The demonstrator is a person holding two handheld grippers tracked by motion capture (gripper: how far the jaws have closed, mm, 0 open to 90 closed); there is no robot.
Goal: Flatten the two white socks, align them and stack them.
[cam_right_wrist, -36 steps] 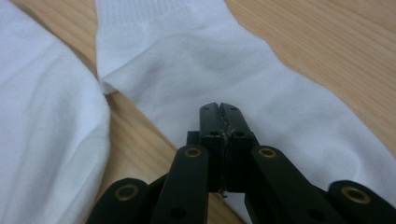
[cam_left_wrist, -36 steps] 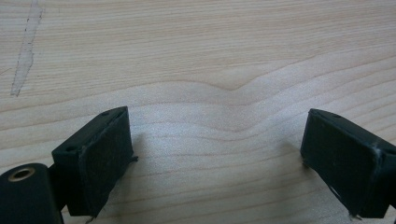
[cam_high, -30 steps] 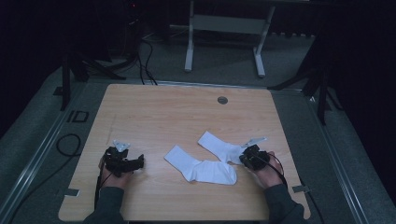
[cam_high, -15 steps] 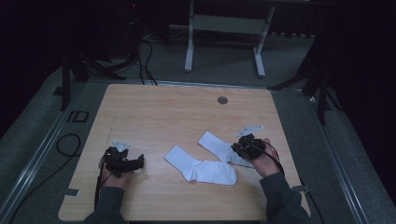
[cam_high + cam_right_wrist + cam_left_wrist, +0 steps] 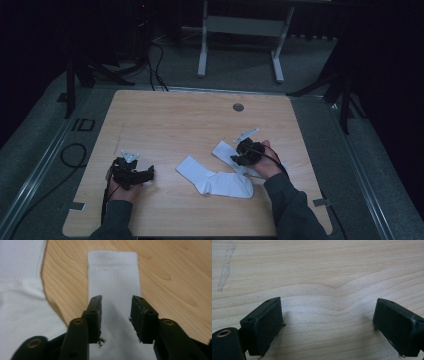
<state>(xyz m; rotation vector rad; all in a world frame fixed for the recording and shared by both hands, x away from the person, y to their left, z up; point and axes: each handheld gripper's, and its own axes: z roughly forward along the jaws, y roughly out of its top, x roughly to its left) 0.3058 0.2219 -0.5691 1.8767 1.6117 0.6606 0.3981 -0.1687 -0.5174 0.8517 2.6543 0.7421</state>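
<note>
High view: the right gripper (image 5: 239,156) has shifted up the wooden table (image 5: 175,120) from its spot 1 second back, now over the cuff end of the rear white sock (image 5: 223,150). Its jaws have just been opening and stand parted above the ribbed fabric, pinching nothing. The front sock (image 5: 215,179) lies unmoved just beside it. The left gripper (image 5: 142,175) stays put, jaws spread wide over bare wood.

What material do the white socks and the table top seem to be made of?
Socks: probably knitted cotton-type fabric, matte white; fine vertical ribs run along the leg and cuff. Table top: looks like light wood or wood-pattern laminate, smooth; wavy grain lines show.
</note>
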